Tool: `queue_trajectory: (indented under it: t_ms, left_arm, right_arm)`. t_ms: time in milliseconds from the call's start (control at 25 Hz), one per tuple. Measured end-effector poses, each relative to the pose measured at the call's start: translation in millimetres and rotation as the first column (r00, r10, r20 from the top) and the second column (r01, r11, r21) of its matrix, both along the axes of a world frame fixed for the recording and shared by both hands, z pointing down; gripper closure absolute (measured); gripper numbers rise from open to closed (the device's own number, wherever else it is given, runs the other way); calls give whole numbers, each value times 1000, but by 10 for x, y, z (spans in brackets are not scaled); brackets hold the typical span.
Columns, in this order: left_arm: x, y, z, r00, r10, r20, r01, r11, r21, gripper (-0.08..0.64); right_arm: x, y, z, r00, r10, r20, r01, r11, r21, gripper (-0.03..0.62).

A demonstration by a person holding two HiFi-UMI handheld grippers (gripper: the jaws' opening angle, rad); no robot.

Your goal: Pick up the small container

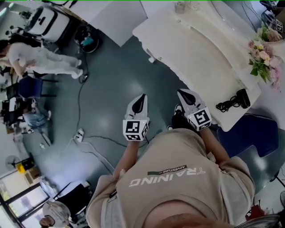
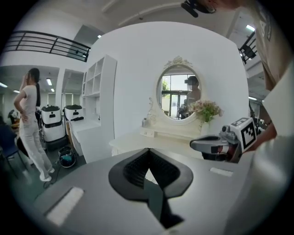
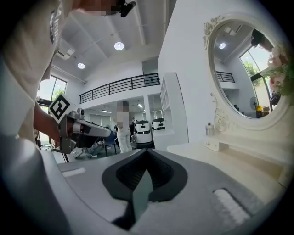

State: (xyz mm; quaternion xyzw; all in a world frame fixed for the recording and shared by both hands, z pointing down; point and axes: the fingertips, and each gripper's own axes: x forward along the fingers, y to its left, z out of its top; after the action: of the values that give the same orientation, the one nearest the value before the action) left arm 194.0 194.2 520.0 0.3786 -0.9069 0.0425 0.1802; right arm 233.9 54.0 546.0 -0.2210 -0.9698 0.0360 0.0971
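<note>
Frankly, nothing is in hand yet. From the head view, the left gripper (image 1: 143, 96) and right gripper (image 1: 181, 91) both hang over the floor, short of the table (image 1: 200, 53). Each is closed and empty. I take the small container (image 1: 179, 6) to be the pale thing at the table's far end, well apart from both grippers. Another pale item (image 1: 194, 4) stands near it, so I could take the wrong one. A closed gripper arriving there would knock the container over rather than take it, so the jaws need to open first. The reach also crosses the whole table. A sleeve could sweep the flowers (image 1: 262, 58) on the table's right side or the black cable (image 1: 232, 103) at its near corner.

In the left gripper view, the jaws sit together with nothing between them. The container shows tiny on the ledge (image 2: 170, 134) at the table's back, just below the mirror (image 2: 177, 94). That ledge looks narrow to me, so a sideways nudge could tip the container off it or against the mirror's frame.

In the right gripper view, the jaws again meet, empty. The container stands upright on the same ledge at the table's back. Coming in this level, the lower jaw could catch the ledge's lip before the container sits between the pads.
</note>
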Motion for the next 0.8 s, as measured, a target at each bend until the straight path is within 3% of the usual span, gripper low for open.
queue_trajectory:
  t_ms: [120, 200, 480, 800]
  left_arm:
    - [-246, -32, 8, 997, -47, -64, 51, 997, 63, 545]
    - [-353, -40, 98, 994, -64, -89, 69, 996, 49, 545]
    - [-462, -86, 144, 1000, 8, -13, -9, 997, -74, 545]
    - [-1000, 14, 268, 999, 31, -23, -32, 999, -20, 545]
  right_arm:
    - [-225, 5, -24, 999, -39, -4, 39, 999, -12, 591]
    - [-315, 47, 27, 997, -79, -23, 79, 997, -17, 591]
    - [-518, 115, 170, 988, -134, -73, 135, 991, 12, 591]
    - [-1056, 278, 155, 991, -105, -77, 110, 992, 58, 591]
